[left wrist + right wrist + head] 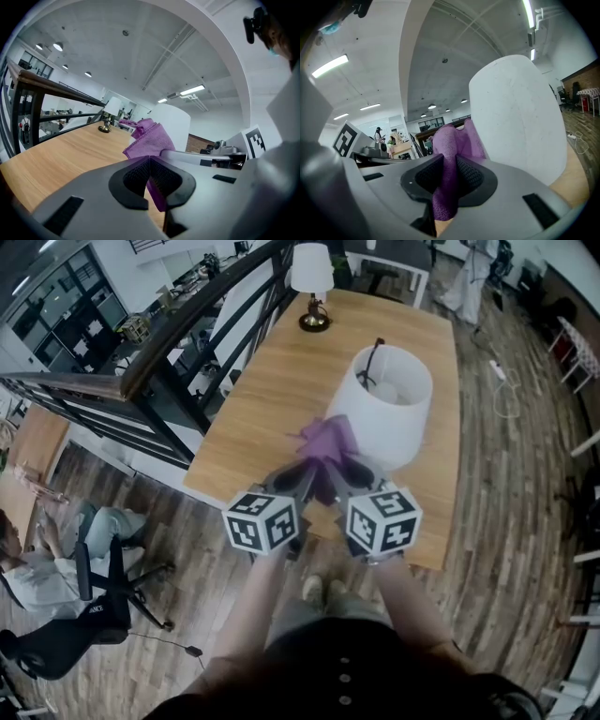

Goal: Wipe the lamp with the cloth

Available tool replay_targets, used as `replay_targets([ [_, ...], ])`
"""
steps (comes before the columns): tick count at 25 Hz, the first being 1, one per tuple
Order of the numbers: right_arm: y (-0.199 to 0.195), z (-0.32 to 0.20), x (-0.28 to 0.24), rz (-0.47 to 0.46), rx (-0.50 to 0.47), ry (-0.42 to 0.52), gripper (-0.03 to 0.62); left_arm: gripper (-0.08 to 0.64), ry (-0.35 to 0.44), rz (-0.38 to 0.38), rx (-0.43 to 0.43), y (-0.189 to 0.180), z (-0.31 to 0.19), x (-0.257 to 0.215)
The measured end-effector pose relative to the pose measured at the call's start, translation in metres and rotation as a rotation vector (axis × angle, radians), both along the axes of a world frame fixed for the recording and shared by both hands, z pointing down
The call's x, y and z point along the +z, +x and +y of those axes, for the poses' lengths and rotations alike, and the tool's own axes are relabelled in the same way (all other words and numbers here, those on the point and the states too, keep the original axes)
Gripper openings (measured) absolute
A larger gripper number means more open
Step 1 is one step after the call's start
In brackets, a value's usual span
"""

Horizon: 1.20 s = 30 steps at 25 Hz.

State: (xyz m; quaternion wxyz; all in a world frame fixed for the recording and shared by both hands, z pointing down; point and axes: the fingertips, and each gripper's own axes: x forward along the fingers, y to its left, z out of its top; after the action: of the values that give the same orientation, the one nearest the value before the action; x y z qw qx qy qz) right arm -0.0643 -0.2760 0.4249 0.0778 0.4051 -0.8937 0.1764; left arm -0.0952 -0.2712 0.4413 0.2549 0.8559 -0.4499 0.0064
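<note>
A white lamp shade (387, 404) stands on the wooden table (272, 399), its wide white side filling the right gripper view (515, 117). A purple cloth (329, 442) is bunched against the shade's near left side. My left gripper (305, 486) and right gripper (345, 482) sit close together just in front of the shade, both shut on the cloth. In the left gripper view the cloth (145, 140) rises out of the closed jaws in front of the shade (176, 124). In the right gripper view the cloth (450, 154) is pinched between the pads.
A second small lamp (312, 282) with a white shade and dark base stands at the table's far end. A dark railing (169, 352) runs along the table's left side. Below the near table edge, a person sits in an office chair (66, 568).
</note>
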Motion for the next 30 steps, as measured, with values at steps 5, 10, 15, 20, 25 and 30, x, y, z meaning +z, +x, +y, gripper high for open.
replay_targets([
  [5, 0.006, 0.010, -0.001, -0.012, -0.006, 0.002, 0.077, 0.012, -0.004, 0.008, 0.001, 0.005, 0.008, 0.003],
  [10, 0.013, 0.016, -0.011, -0.021, 0.002, 0.021, 0.077, 0.012, 0.011, 0.028, 0.003, 0.010, 0.014, -0.006],
  [15, 0.020, 0.021, -0.026, -0.035, 0.012, 0.056, 0.077, 0.012, 0.046, 0.036, 0.014, 0.018, 0.019, -0.020],
  [20, 0.026, 0.024, -0.044, -0.049, 0.021, 0.094, 0.077, 0.012, 0.083, 0.015, 0.011, 0.023, 0.018, -0.030],
  [25, 0.033, 0.028, -0.064, -0.028, 0.025, 0.155, 0.077, 0.012, 0.141, -0.011, 0.027, 0.031, 0.018, -0.051],
  [30, 0.042, 0.030, -0.092, -0.024, 0.036, 0.226, 0.077, 0.012, 0.197, 0.006, 0.045, 0.039, 0.016, -0.079],
])
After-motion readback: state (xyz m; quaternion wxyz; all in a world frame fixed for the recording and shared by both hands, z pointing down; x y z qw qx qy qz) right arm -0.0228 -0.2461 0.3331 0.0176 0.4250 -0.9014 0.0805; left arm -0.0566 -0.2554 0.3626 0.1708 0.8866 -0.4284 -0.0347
